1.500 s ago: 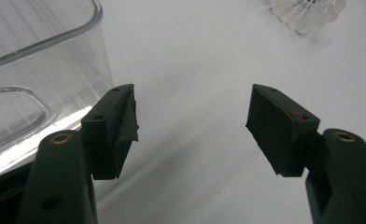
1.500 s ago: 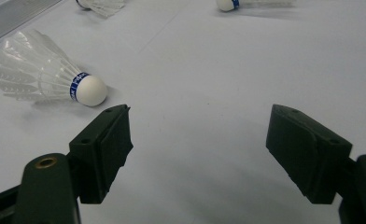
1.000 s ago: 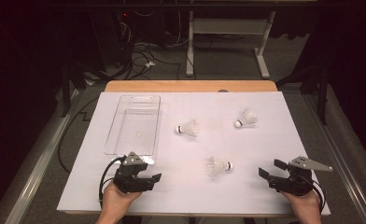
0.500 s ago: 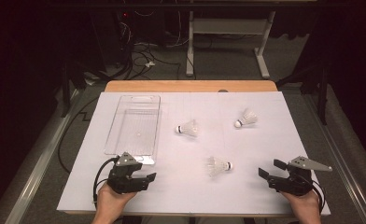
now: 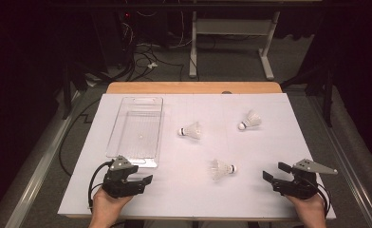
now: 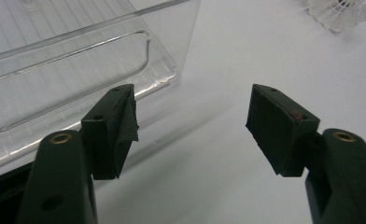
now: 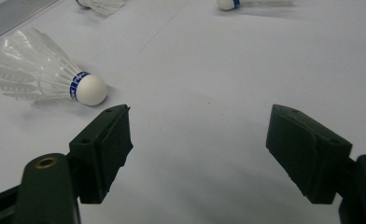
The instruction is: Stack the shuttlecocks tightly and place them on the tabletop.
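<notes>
Three shuttlecocks lie on the white table point(image 5: 184, 199), all apart from both grippers. The nearest shuttlecock point(image 5: 222, 168) rests on its side in the front middle, between the two grippers, closer to the right one, with its cork tip pointing toward the right gripper point(image 5: 274, 172). That gripper sits at the front right corner in the person's right hand point(image 5: 310, 204), its jaws spread wide with nothing between them; in the right gripper view the same shuttlecock point(image 7: 48, 74) lies just ahead of the left jaw and off to its side, white cork with a blue band turned toward the jaws, not touching either pad. The left gripper point(image 5: 146, 179) rests at the front left in the left hand point(image 5: 109, 204), its jaws also wide apart and holding nothing. A clear plastic tray point(image 5: 136, 156) stands just beyond it, its near edge close to the jaws; in the left gripper view the tray's rim point(image 6: 78, 60) lies just past one jaw. The middle shuttlecock point(image 5: 190, 131) lies just right of the tray, and the far shuttlecock point(image 5: 249, 120) lies toward the back right, both well away from either gripper.
</notes>
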`<state>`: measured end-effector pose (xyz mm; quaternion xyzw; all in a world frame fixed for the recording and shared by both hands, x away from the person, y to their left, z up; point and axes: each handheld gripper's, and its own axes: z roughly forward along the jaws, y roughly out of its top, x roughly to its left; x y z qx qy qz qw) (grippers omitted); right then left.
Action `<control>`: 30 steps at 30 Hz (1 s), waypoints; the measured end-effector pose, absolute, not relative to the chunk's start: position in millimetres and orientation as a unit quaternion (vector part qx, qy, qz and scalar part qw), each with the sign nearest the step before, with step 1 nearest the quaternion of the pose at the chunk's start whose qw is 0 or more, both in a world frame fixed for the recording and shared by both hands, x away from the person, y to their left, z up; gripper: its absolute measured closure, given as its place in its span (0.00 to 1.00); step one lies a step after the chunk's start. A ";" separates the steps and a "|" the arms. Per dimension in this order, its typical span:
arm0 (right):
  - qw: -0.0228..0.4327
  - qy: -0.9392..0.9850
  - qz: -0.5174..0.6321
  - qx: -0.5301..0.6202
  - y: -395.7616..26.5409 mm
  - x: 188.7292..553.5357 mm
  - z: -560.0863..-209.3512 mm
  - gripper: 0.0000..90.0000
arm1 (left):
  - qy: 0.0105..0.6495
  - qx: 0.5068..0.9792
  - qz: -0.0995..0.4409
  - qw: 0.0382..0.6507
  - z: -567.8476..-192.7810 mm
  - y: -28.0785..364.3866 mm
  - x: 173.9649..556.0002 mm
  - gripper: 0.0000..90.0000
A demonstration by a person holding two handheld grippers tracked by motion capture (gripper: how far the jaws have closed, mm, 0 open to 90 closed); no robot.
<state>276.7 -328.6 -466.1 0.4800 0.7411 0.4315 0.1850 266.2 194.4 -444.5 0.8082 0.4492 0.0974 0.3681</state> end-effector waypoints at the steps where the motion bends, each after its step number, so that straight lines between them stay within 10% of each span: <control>1: 0.185 0.741 0.431 0.481 -328.8 276.6 -466.1 0.25 | 0.451 0.807 0.098 0.368 -444.5 195.7 266.0 0.38; 30: 0.188 0.739 0.428 0.486 -328.7 276.2 -466.1 0.25 | 0.482 0.776 0.129 0.385 -452.8 228.1 252.7 0.36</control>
